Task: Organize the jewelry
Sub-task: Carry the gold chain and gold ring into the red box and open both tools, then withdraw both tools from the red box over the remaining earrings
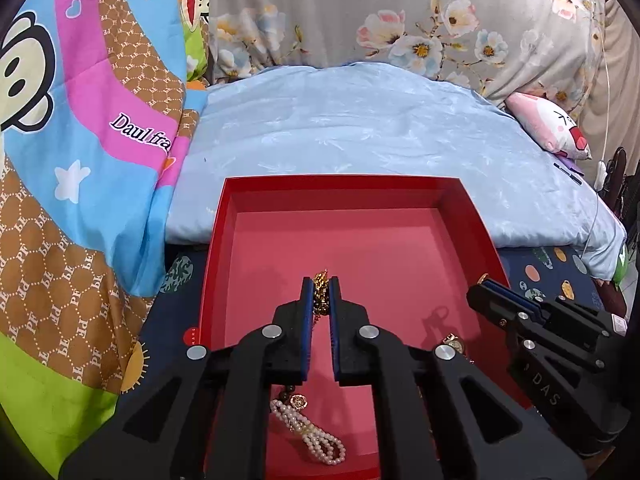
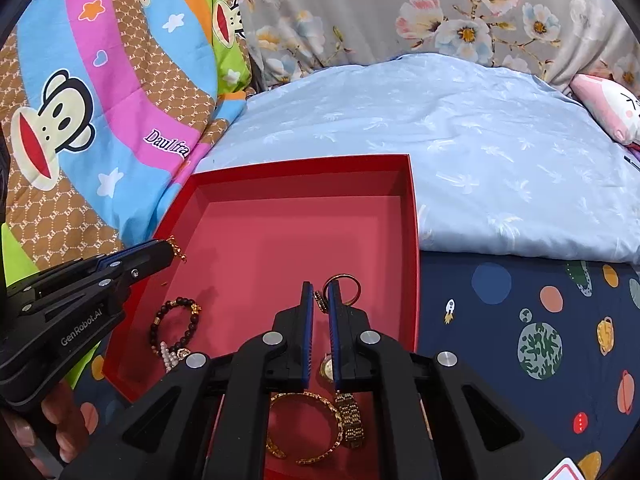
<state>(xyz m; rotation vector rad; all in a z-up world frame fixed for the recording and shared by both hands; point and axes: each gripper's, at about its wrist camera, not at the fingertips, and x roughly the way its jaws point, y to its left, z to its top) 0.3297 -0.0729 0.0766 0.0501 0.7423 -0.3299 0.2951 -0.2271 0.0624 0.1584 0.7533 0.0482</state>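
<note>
A red box (image 1: 472, 216) (image 2: 412, 216) lies on the bed. My left gripper (image 1: 320, 284) is shut on a gold chain (image 1: 320, 288) and holds it above the box floor; it also shows in the right wrist view (image 2: 170, 246). My right gripper (image 2: 320, 292) is shut on a gold ring (image 2: 348, 284) over the box's right side; it shows in the left wrist view (image 1: 482, 282). In the box lie a pearl bracelet (image 1: 316, 436), a dark bead bracelet (image 2: 172, 320), a gold bangle (image 2: 308, 428) and a gold watch (image 2: 344, 412).
The box sits on a dark blue planet-print sheet (image 2: 520, 320). A light blue quilt (image 1: 360, 132) lies behind it, a cartoon monkey blanket (image 1: 80, 120) at the left, a pink pillow (image 1: 552, 128) at the right.
</note>
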